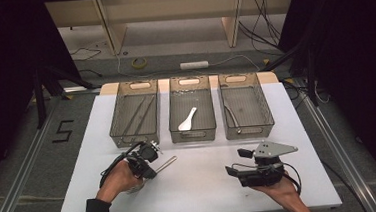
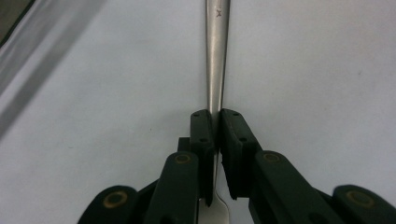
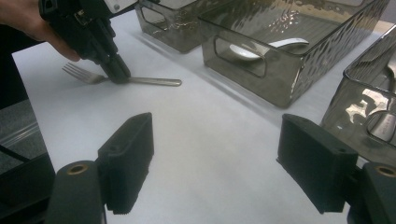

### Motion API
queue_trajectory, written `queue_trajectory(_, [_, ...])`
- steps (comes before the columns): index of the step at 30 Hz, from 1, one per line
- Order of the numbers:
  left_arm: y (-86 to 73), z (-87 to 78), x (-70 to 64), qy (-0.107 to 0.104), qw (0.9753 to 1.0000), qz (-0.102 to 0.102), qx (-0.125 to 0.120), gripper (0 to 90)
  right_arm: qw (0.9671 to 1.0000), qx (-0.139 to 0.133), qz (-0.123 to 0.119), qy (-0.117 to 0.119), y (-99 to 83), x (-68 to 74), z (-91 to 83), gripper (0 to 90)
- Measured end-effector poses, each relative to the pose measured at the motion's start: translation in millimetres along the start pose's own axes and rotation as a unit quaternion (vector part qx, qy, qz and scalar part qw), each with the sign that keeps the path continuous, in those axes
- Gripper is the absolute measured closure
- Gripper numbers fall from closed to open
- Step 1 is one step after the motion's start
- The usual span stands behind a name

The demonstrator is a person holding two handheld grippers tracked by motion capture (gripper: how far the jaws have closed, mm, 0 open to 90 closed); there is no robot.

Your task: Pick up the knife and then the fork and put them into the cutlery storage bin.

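A metal fork (image 2: 216, 56) lies flat on the white table (image 1: 206, 185), at its front left. My left gripper (image 2: 217, 125) is shut on the fork's handle, close to the tines. In the high view the left gripper (image 1: 152, 171) sits in a hand, and the fork's handle (image 1: 168, 162) sticks out to the right of it. The right gripper view shows that fork (image 3: 154, 81) with its tines (image 3: 77, 71) behind the left gripper (image 3: 116, 72). My right gripper (image 1: 237, 161) hovers at the front right, open, with nothing between its fingers (image 3: 128, 154).
Three see-through grey bins stand in a row at the back. The left bin (image 1: 134, 112) holds thin long utensils. A white spoon (image 1: 187, 119) lies in the middle bin (image 1: 191, 111), and a metal spoon (image 1: 232, 115) in the right bin (image 1: 246, 104).
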State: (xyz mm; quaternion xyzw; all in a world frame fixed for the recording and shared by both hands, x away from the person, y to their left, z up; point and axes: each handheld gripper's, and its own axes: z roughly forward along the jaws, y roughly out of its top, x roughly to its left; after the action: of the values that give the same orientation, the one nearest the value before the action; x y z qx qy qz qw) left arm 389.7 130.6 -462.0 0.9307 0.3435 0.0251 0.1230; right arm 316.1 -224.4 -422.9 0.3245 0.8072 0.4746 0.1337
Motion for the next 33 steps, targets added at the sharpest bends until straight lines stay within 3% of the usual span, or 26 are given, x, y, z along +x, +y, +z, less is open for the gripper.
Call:
queue_trajectory(13, [-1.1,-13.1,0.0,-0.024,0.9991,0.001,-0.036,83.5,1.0,-0.002,-0.001,0.003,0.7,0.5,0.4,27.8])
queue_trajectory(19, [3.6,-20.6,-13.0,-0.046,0.9977,0.019,-0.046,83.5,0.9999,-0.002,-0.01,0.009,3.6,6.6,4.1,27.8])
queue_trajectory(26, [12.4,-26.4,-37.1,-0.071,0.9947,0.054,-0.051,83.4,0.9981,0.003,-0.058,0.021,7.2,26.1,13.1,27.8])
queue_trajectory(33, [21.4,-31.1,-56.0,-0.088,0.991,0.087,-0.051,83.4,0.993,0.017,-0.114,0.026,8.7,43.7,24.5,27.8])
